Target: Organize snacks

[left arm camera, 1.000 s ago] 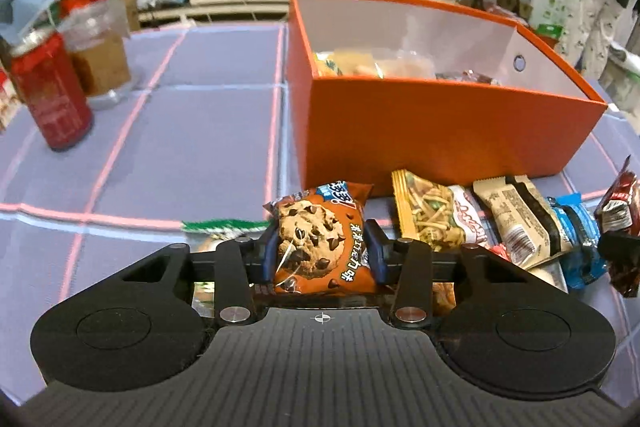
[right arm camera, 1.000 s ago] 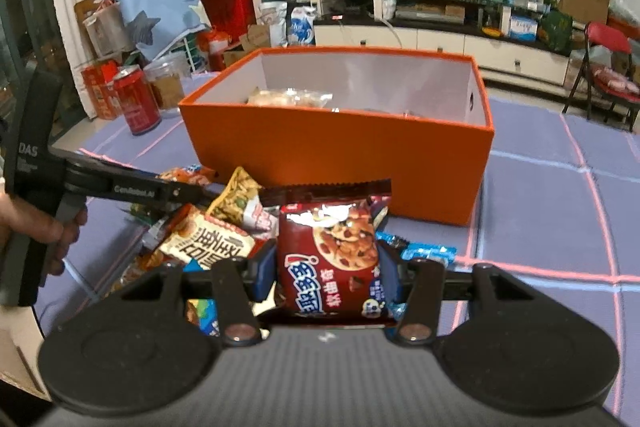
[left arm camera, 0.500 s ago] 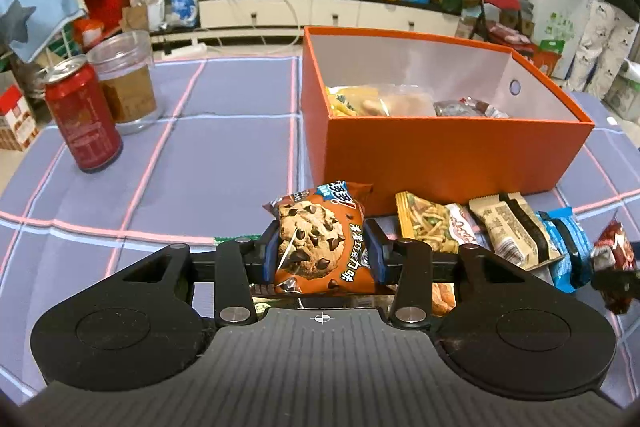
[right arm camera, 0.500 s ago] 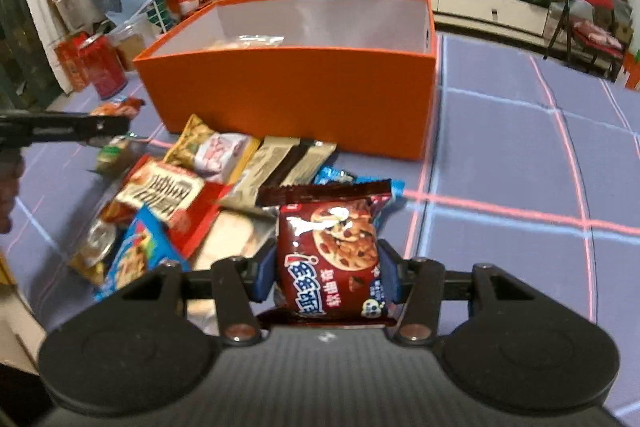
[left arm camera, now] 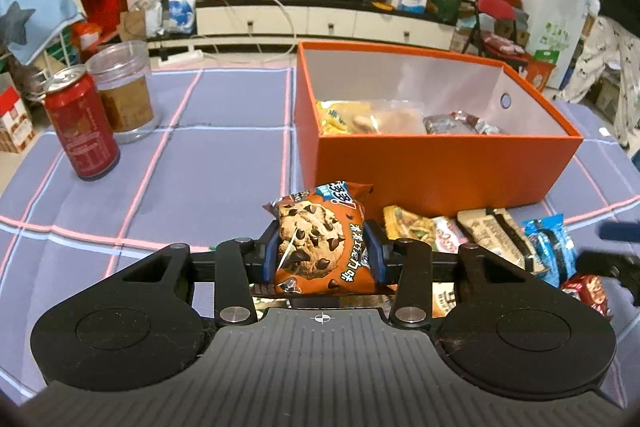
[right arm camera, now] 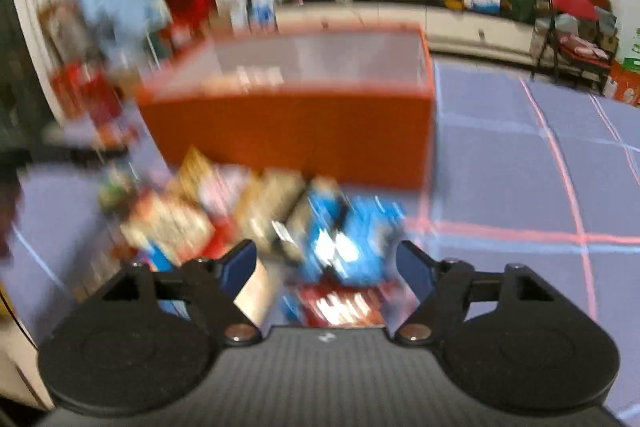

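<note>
The cookie packet (left arm camera: 320, 239) is showing a glossy plastic film that is catching the light and wrinkling at its crimped ends. The left gripper (left arm camera: 322, 251) is looking like matt black plastic with ribbed grooves on its body, small bright metal pins at the joints and smooth blue pads (left arm camera: 271, 254). The orange box (left arm camera: 440, 167) is appearing as smooth matt card, with a pale grey inner lining. The tablecloth (left arm camera: 224, 147) is lying as soft, dull woven cloth. The red can (left arm camera: 82, 135) is shining like metal, and the clear cup (left arm camera: 124, 91) beside it is probably plastic, though the view is poor.
</note>
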